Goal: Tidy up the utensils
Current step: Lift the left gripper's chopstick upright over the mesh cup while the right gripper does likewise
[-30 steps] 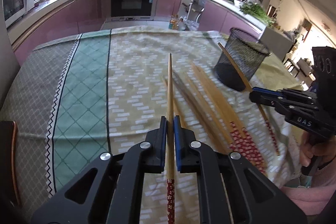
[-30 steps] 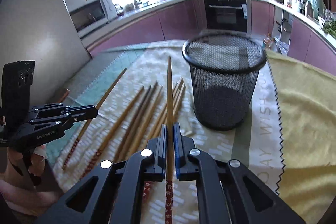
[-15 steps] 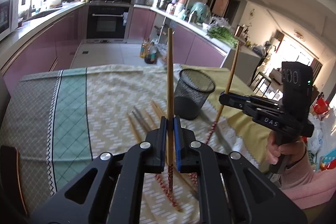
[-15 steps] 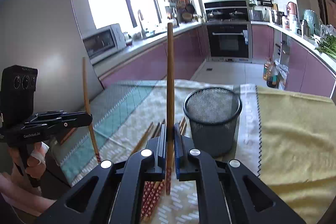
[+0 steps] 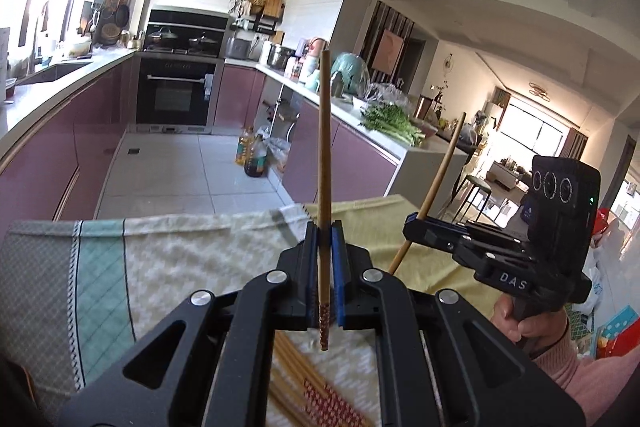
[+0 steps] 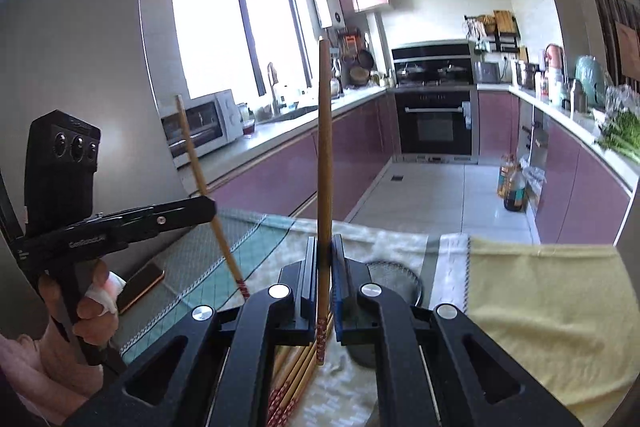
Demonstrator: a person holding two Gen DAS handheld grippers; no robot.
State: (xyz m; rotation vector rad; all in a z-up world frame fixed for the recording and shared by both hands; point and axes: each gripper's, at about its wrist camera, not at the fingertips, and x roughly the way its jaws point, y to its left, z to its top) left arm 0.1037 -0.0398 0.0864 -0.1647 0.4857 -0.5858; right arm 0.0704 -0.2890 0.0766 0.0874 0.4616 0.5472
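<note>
My left gripper (image 5: 324, 239) is shut on a wooden chopstick (image 5: 324, 155) with a red patterned end, held upright above the table. My right gripper (image 6: 324, 255) is shut on a second such chopstick (image 6: 325, 147), also upright. Each gripper shows in the other's view: the right one (image 5: 416, 225) with its chopstick (image 5: 440, 171), the left one (image 6: 208, 205) with its chopstick (image 6: 200, 179). Several more chopsticks (image 6: 296, 371) lie on the tablecloth below; they also show in the left wrist view (image 5: 316, 399). The black mesh cup (image 6: 394, 273) stands just behind my right gripper, mostly hidden.
The table wears a patterned cloth (image 5: 180, 267) with a yellow cloth (image 6: 552, 299) on its right part. A phone (image 6: 140, 285) lies near the table's left edge. Kitchen counters, an oven (image 6: 436, 119) and floor bottles (image 6: 512, 187) lie beyond.
Both grippers have lifted their chopsticks off the table and tilted them from flat to upright. The mesh cup has dropped low in the right view and out of the left view.
</note>
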